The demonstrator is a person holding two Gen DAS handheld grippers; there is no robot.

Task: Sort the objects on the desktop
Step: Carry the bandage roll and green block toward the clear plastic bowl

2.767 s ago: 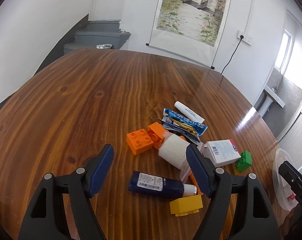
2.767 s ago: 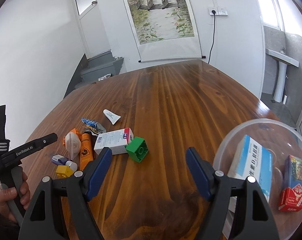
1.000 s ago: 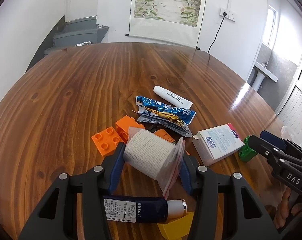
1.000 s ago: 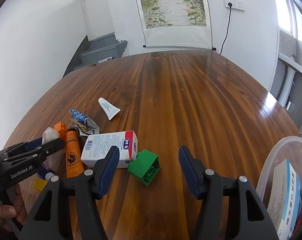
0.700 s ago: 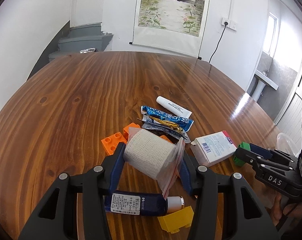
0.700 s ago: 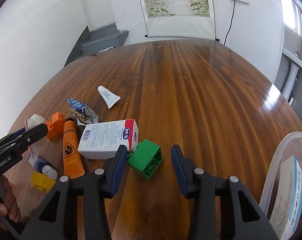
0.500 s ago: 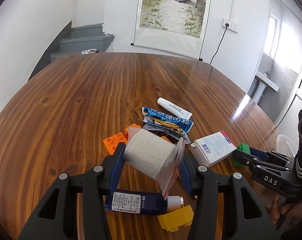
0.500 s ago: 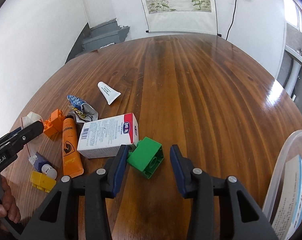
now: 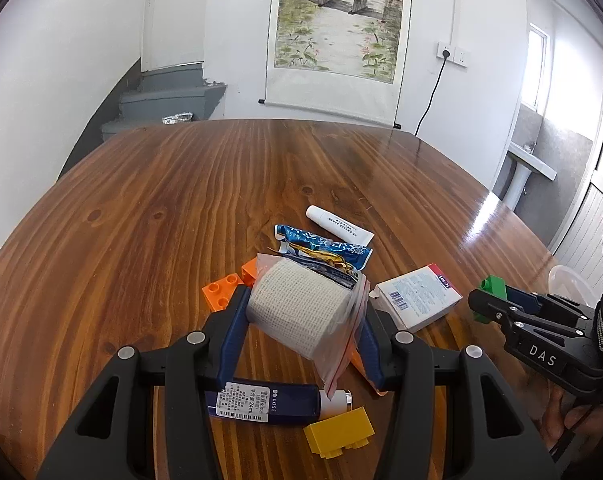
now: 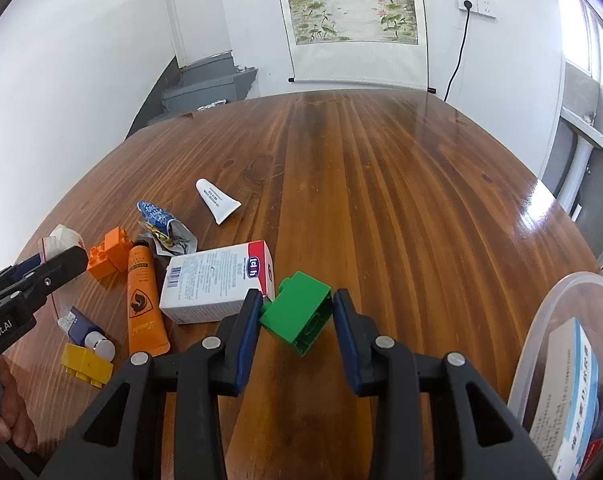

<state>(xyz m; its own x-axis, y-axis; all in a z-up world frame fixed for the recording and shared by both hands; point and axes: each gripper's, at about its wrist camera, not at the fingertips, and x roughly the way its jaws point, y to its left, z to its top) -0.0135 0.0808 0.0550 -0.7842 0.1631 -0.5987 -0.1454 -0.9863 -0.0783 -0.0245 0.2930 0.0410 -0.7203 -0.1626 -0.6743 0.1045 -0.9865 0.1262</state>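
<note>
My left gripper [image 9: 303,312] is shut on a white gauze roll in a clear zip bag [image 9: 297,312], held a little above the table. Under it lie a dark blue tube [image 9: 261,400], a yellow brick [image 9: 339,432] and orange bricks [image 9: 221,296]. My right gripper [image 10: 295,304] is closing on a green brick [image 10: 297,312] that rests on the wood; both pads touch its sides. A white medicine box [image 10: 217,276] lies just left of that brick, with an orange tube [image 10: 143,296] beside it.
A clear plastic tub [image 10: 557,320] holding boxes stands at the right near the table edge. A white tube [image 10: 217,200] and a blue snack wrapper [image 10: 157,216] lie farther back. The wooden table [image 10: 381,184] stretches beyond to a wall with a hanging scroll.
The right jaws have narrowed around the green brick until they touch it. The left gripper has lifted the bagged gauze roll slightly; the blue tube and yellow brick show more below it.
</note>
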